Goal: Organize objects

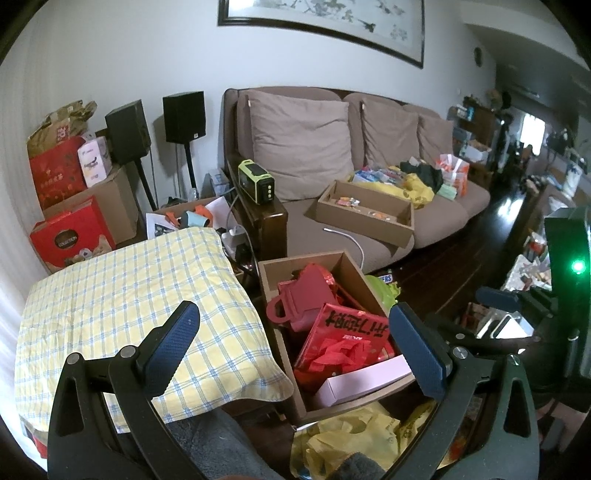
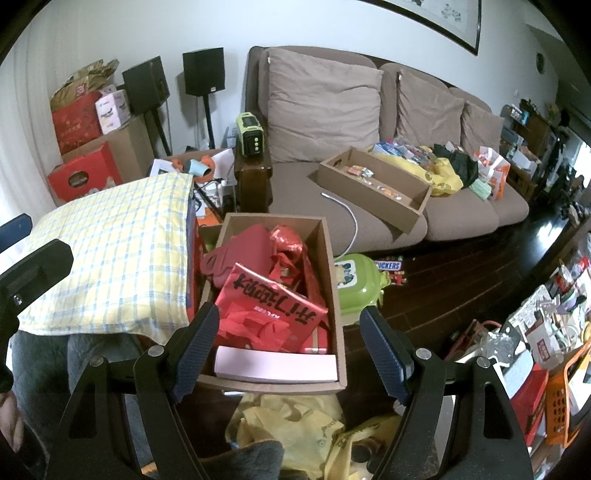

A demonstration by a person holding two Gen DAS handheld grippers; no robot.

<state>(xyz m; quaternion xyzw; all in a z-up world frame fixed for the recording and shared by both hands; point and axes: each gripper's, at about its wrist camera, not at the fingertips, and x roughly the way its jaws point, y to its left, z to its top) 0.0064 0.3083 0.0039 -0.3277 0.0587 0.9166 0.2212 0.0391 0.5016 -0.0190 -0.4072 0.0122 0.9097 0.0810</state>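
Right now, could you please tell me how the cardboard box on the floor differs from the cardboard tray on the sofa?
The cardboard box is deep and crammed with red bags; the cardboard tray is shallow, long and holds only a few small items. Both are brown, open-topped cardboard.

**A cluttered home living room**

A lived-in domestic sitting room is shown. A brown three-seat sofa (image 1: 354, 177) with loose back cushions is set against a white wall, beneath a framed ink painting (image 1: 321, 26). Two black loudspeakers on stands (image 1: 184, 116) are placed in the corner beside stacked red gift boxes (image 1: 70, 236) and cardboard cartons. A dark wooden floor (image 2: 461, 266) is seen, strewn with a Snickers pack (image 2: 388, 265) and a green plastic container (image 2: 356, 282). A pillow in a yellow-and-blue checked case (image 1: 136, 314) is laid nearby. Crowded shelves (image 1: 476, 129) are visible further down the room.
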